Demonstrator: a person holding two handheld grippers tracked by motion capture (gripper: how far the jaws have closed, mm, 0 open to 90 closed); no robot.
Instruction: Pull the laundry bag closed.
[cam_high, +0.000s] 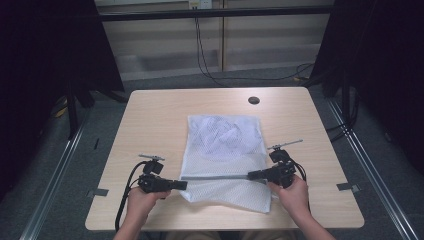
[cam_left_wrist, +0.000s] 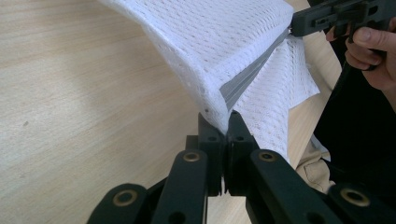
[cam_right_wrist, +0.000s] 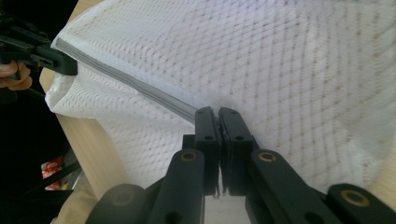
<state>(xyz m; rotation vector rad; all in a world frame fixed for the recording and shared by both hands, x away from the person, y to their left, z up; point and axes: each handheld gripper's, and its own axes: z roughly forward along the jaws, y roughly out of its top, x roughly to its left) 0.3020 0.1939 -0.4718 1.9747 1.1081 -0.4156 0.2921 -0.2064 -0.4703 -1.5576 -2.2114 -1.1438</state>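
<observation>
grippers clamp both ends of the grey zipper strip: left gripper (cam_high: 181, 185), right gripper (cam_high: 251, 175), mesh bag (cam_high: 222, 150) at frame centre on table (cam_high: 150, 125). keep tension even, lift together.

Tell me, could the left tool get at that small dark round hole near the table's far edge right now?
Probably not as things stand: the left tool is shut on the white mesh zippered bag, and the dark round hole lies at the far side, beyond the bag. It would need to let go first.

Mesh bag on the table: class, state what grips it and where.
Both grippers hold the white mesh bag by its grey zipper strip: left gripper shut on one end, right gripper on the other.
</observation>
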